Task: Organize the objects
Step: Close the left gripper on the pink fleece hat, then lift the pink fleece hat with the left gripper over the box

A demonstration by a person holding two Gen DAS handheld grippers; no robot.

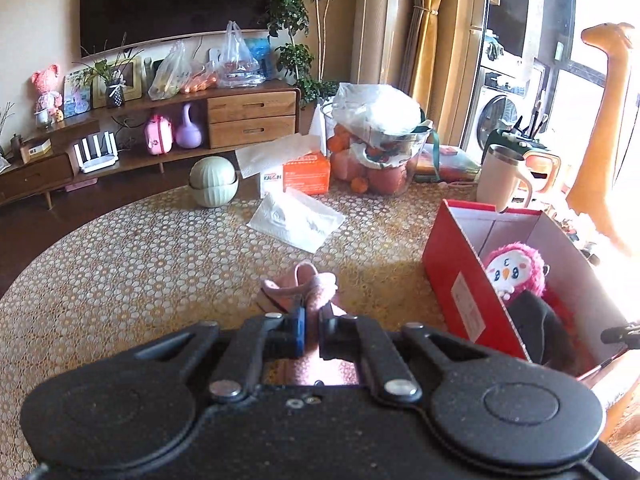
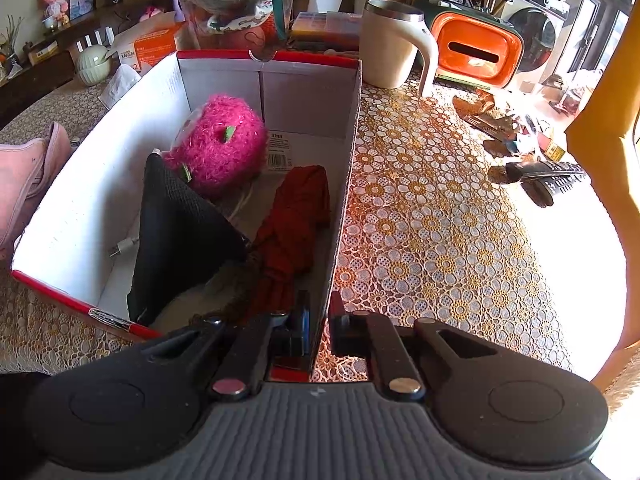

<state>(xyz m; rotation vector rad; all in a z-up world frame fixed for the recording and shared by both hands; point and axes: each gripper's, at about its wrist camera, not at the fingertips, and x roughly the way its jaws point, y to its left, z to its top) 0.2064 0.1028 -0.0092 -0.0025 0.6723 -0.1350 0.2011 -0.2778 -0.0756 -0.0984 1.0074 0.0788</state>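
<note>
My left gripper (image 1: 312, 320) is shut on a soft pink fabric item (image 1: 304, 286), held up off the lace tablecloth (image 1: 140, 264). The same pink item (image 2: 24, 176) shows at the left edge of the right wrist view, just outside the box. A red box with a white inside (image 1: 460, 280) stands to the right. My right gripper (image 2: 320, 316) is shut on that box's near right wall (image 2: 344, 184). Inside lie a pink plush toy (image 2: 224, 144), a black fabric piece (image 2: 176, 232) and a folded dark red item (image 2: 292, 224).
A loose tissue (image 1: 296, 220), an orange tissue box (image 1: 306, 176), a green ribbed bowl (image 1: 212, 182) and a fruit container (image 1: 376, 152) sit farther back. A cream mug (image 2: 390, 44), an orange case (image 2: 476, 50), remotes (image 2: 548, 176) and wrappers (image 2: 492, 124) lie right of the box.
</note>
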